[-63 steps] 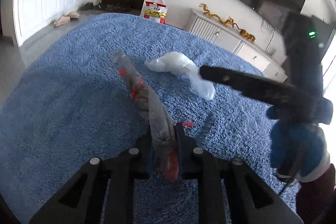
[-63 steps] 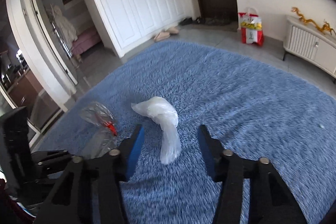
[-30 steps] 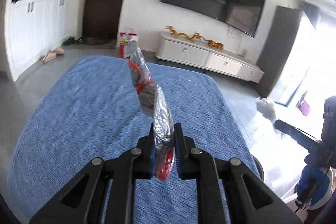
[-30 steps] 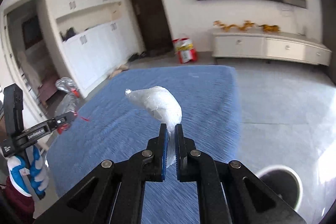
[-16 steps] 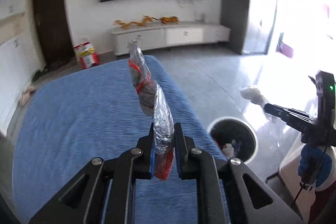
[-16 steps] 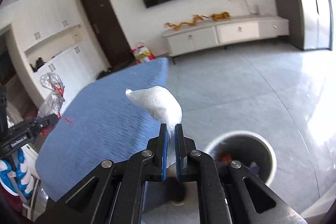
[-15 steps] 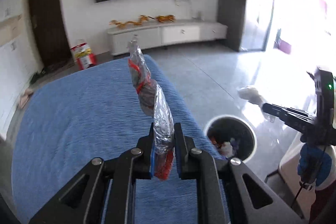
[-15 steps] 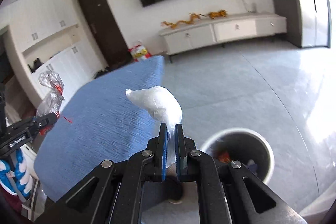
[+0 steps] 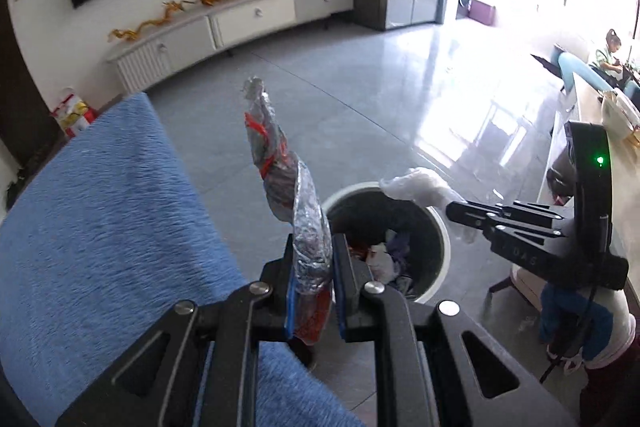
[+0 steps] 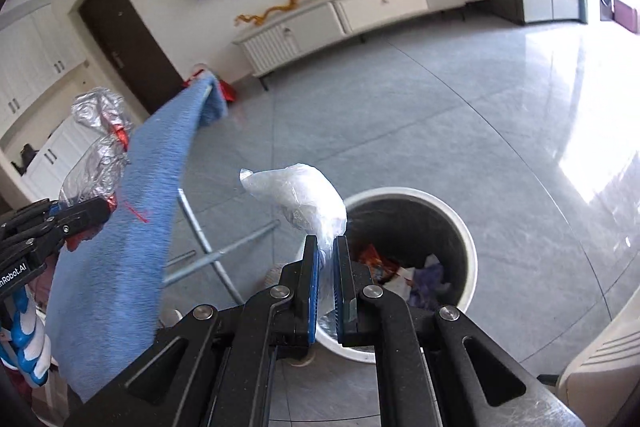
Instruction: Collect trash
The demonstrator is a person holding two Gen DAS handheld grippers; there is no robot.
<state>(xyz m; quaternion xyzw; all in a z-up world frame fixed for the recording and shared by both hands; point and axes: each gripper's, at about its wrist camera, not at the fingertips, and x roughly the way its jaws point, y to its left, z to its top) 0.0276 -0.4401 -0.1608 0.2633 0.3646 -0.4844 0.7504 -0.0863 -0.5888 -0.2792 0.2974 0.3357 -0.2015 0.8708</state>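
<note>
Both tongs grip trash: left tongs [image 9: 312, 291] a crinkled silver-and-red plastic wrapper [image 9: 280, 183], right tongs [image 10: 325, 283] a white plastic bag [image 10: 304, 199]; centre each over the round white-rimmed bin [image 10: 468, 239], lower right, before releasing

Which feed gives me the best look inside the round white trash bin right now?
The right wrist view: the round white trash bin shows its whole rim and the litter inside, just past the right claw. In the left wrist view the bin is partly hidden behind the left claw and its silvery wrapper.
</note>
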